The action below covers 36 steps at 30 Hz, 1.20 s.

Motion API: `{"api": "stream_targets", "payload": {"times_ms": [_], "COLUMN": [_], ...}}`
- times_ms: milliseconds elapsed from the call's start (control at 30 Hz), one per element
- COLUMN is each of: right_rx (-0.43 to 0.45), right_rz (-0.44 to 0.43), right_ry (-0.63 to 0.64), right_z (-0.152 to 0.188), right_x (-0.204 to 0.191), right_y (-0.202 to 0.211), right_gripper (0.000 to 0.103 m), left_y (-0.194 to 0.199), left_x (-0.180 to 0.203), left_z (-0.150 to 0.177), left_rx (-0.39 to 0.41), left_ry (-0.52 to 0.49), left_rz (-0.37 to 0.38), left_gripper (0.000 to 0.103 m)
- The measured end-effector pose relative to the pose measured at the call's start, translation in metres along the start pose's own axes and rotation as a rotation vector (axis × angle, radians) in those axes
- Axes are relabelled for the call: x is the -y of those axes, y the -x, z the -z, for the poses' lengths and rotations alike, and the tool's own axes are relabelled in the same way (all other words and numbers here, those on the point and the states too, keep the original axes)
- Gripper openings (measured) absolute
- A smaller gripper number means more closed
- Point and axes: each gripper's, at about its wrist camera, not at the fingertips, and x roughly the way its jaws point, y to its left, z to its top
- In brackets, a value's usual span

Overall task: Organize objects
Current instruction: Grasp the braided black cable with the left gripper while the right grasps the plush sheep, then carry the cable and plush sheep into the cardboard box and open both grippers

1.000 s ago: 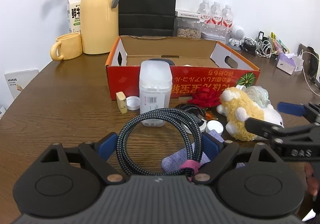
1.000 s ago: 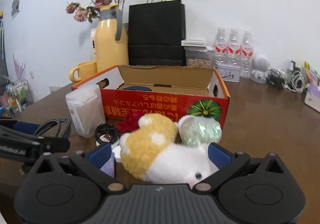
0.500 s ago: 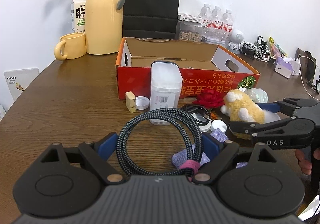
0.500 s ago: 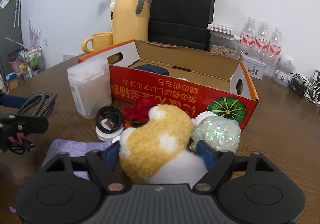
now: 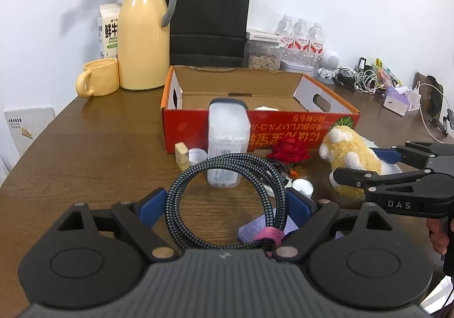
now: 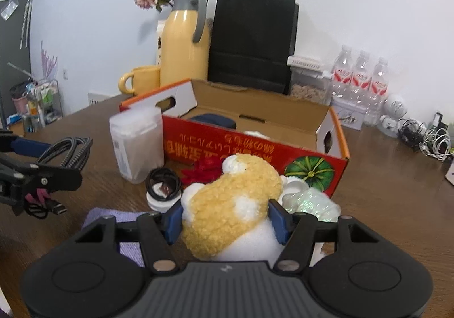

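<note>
While the right gripper [image 6: 225,221] closes its blue-padded fingers [image 6: 173,221] around the fluffy yellow-and-white plush toy [image 6: 227,204], both pads sit against the toy's sides, and it fills the gap between them. That toy sits just in front of the red cardboard box with an open top [image 6: 255,147], beside a crumpled iridescent plastic wrap [image 6: 312,201] and a red fabric flower [image 6: 203,171].

From the left wrist view, the left gripper [image 5: 225,204] holds its fingers [image 5: 151,203] spread wide, with the coiled black-and-white braided cable [image 5: 227,198] looped between them; the coil presses against both blue pads and its pink tie [image 5: 269,234] hangs near the right-hand pad. Beyond the coil, a translucent white plastic container [image 5: 228,144] stands upright on the brown wooden table [image 5: 85,161], touching the front wall of the box. A small cream block [image 5: 181,152] and a white round cap [image 5: 197,153] lie to its left. A lilac cloth [image 5: 255,228] lies on the table under the cable.

Behind the box stand a tall yellow thermos jug with a grey handle [image 5: 143,37], a yellow mug [image 5: 99,81], a black paper bag [image 5: 208,17] and three clear water bottles [image 5: 300,39].
</note>
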Motion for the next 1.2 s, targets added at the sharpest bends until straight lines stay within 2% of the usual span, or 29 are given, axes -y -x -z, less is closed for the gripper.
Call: {"api": "stream_targets", "payload": {"times_ms": [200,367,700,967,1100,1200], "right_rx": [0.076,0.135,0.208,0.213,0.195,0.141], "right_rz": [-0.013,0.002,0.043,0.077,0.099,0.088], "right_ry": [-0.023,-0.037,-0.078,-0.099,-0.126,-0.139], "right_z": [-0.013,-0.037,-0.094,-0.122,-0.115,-0.106], "right_x": [0.000,0.002,0.018,0.037,0.049,0.057], "right_y": [0.015,0.015,-0.024,-0.077,-0.101,-0.117], "right_gripper": [0.060,0.060,0.060,0.060,0.060,0.060], "left_y": [0.004,0.001,-0.038,-0.098,-0.125,-0.147], "left_x": [0.008,0.013,0.012,-0.003,-0.012,-0.015], "left_z": [-0.020,-0.052,-0.116,-0.147,-0.152,-0.153], "left_rx": [0.050,0.116,0.191,0.169,0.152,0.100], "left_ry": [-0.021,-0.014,0.035,0.083,0.105,0.099], "left_rz": [0.010,0.023,0.007,-0.006,-0.014,-0.047], "left_gripper": [0.089,0.089,0.089,0.089,0.089,0.089]}}
